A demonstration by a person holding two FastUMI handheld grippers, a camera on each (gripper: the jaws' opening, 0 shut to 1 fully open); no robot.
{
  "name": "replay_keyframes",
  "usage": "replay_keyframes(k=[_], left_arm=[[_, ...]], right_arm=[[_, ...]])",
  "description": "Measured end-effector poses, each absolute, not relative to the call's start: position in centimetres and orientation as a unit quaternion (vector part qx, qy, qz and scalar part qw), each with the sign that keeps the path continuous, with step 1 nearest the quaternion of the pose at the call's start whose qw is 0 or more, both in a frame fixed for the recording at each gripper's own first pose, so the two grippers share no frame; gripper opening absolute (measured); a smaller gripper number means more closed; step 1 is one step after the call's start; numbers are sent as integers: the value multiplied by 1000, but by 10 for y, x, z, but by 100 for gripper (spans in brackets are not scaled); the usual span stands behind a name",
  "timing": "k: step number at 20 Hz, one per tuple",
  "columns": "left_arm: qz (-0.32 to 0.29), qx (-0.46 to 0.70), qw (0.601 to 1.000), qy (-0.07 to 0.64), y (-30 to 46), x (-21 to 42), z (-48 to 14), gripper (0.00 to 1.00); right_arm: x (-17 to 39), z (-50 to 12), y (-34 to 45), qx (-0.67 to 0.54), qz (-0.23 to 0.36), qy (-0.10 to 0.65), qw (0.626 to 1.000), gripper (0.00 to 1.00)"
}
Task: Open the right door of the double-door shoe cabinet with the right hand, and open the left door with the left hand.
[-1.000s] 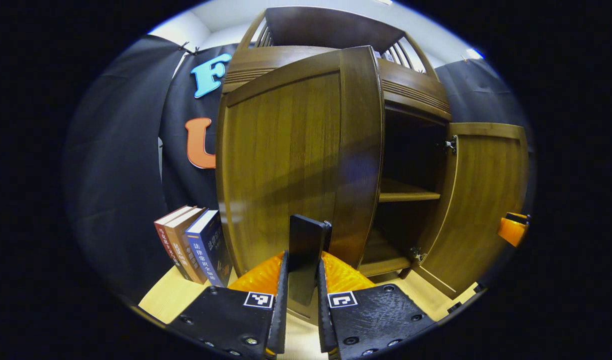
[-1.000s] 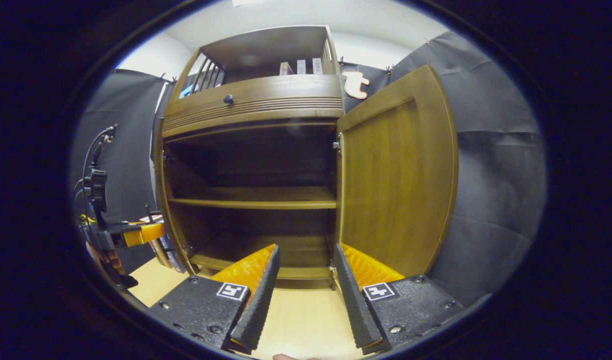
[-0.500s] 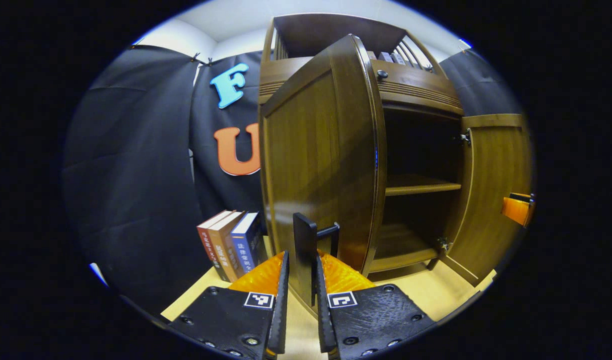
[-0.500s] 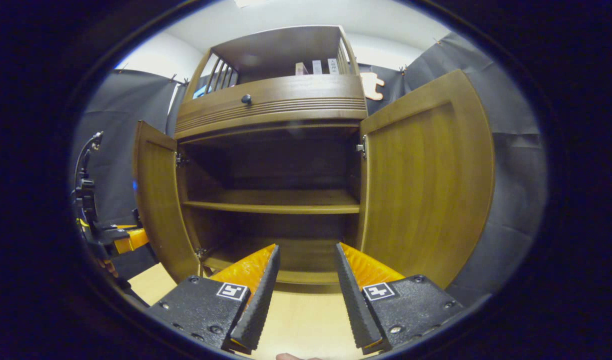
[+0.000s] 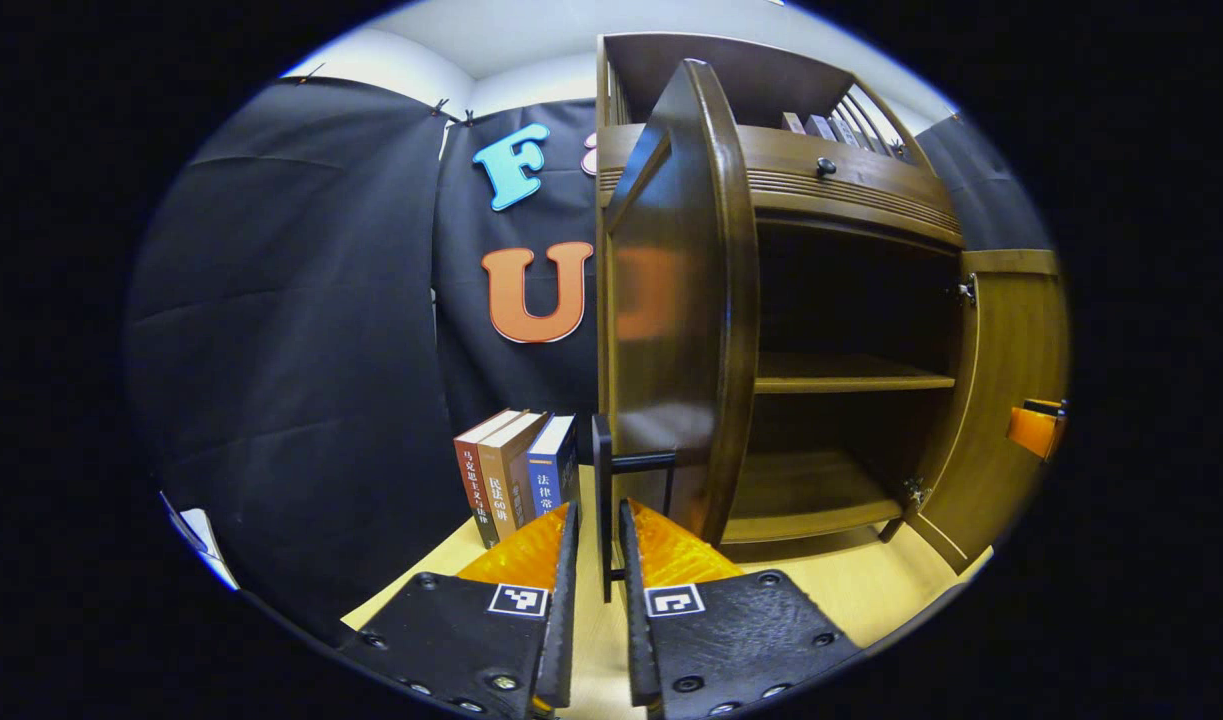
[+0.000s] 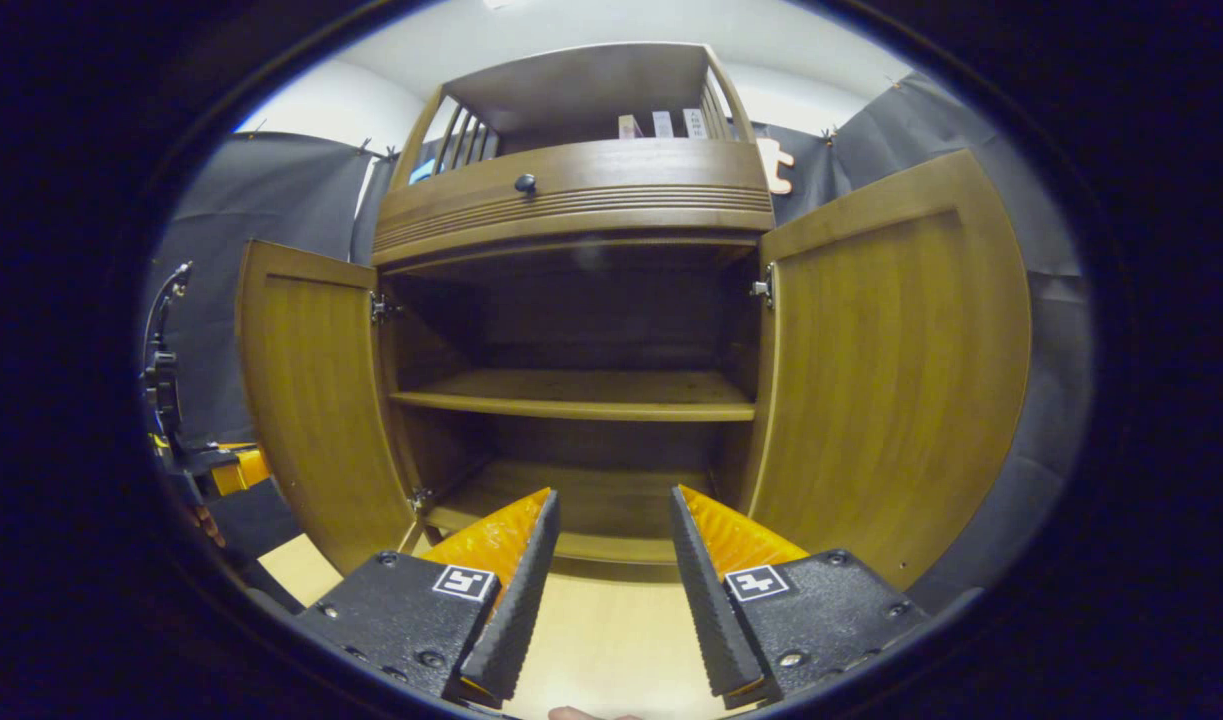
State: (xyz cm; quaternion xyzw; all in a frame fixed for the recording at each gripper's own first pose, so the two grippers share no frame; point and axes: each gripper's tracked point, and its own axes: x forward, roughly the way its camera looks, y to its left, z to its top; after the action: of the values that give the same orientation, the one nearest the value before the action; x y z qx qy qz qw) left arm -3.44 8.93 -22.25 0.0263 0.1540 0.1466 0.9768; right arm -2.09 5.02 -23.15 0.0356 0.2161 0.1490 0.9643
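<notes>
The brown wooden shoe cabinet stands with both doors swung out. In the left gripper view the left door shows almost edge-on, and its black bar handle sits between the fingers of my left gripper, which is shut on it. The right door stands wide at the far right, with the right gripper's orange finger beside it. In the right gripper view the left door and right door flank the dark inside. My right gripper is open, holding nothing, in front of the opening.
Three upright books lean beside the cabinet's left side on the pale wooden floor. One shelf crosses the inside. A drawer with a black knob sits above. The left gripper shows behind the left door.
The left door has swung further out with my left gripper on its handle, from about half open to nearly edge-on. The right gripper has stayed open and drifted slightly left.
</notes>
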Motion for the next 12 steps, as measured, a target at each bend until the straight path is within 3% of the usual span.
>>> replay_keyframes(k=[12], left_arm=[[149,3,976,160,124,-49,-221,19]], right_arm=[[-21,-228,59,32,152,222,963,70]])
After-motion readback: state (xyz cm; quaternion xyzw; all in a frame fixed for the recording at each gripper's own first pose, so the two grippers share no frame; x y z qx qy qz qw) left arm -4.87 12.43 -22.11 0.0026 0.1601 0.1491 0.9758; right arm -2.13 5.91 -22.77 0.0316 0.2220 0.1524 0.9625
